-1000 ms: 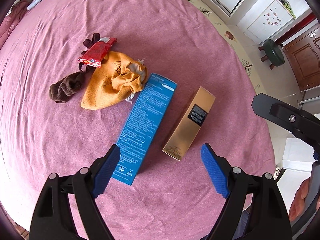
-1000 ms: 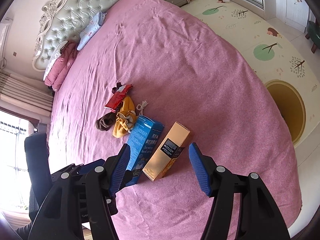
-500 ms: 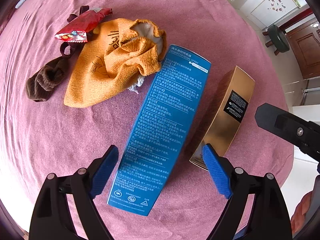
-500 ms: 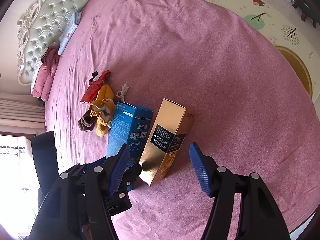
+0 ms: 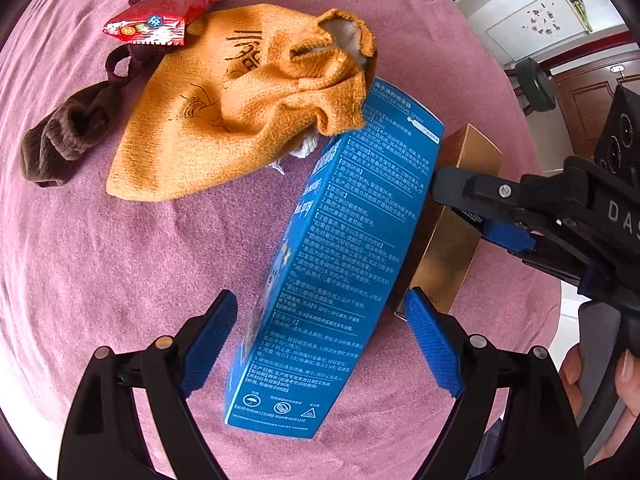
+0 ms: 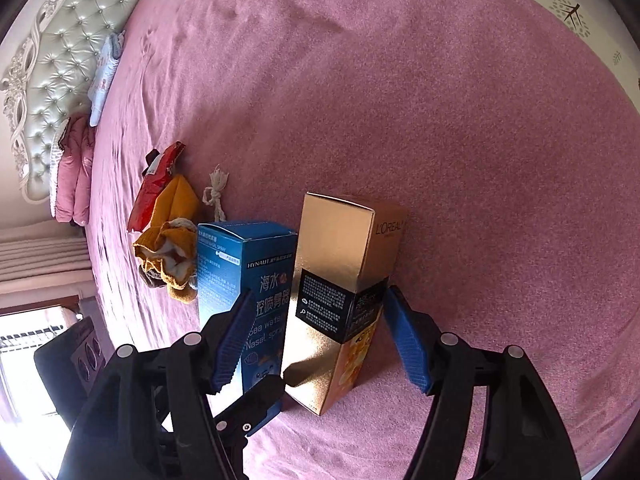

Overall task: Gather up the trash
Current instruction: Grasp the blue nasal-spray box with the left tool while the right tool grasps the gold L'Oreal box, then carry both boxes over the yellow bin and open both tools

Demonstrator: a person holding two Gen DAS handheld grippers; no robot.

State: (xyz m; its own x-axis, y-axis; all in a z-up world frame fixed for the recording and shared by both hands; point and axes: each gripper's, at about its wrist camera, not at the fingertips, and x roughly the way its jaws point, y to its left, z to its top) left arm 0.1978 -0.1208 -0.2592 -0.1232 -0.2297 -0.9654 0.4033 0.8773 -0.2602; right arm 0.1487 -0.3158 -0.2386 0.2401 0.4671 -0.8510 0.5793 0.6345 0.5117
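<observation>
A long blue nasal-spray box (image 5: 340,260) lies on the pink bedspread (image 5: 120,260), and my left gripper (image 5: 324,340) stands open astride its near end, pads clear of both sides. Beside it lies a gold box (image 6: 340,280), which sits between the fingers of my right gripper (image 6: 320,340). Those jaws are opening and the pads do not touch the gold box. In the left wrist view the gold box (image 5: 452,256) is half hidden behind the blue one and the right gripper (image 5: 500,216). A red snack wrapper (image 5: 160,20) lies farther off.
An orange drawstring pouch (image 5: 240,112) touches the blue box's far end, with a brown sock (image 5: 60,140) beside it. A padded headboard (image 6: 48,60) and pink pillows (image 6: 72,168) are at the bed's far end. The bed edge and floor mat (image 6: 580,8) lie right. A hand (image 5: 600,380) holds the right gripper.
Both grippers came down onto the bed. The blue box now sits between the left fingers and the gold box between the right fingers, whose jaws stand a little wider.
</observation>
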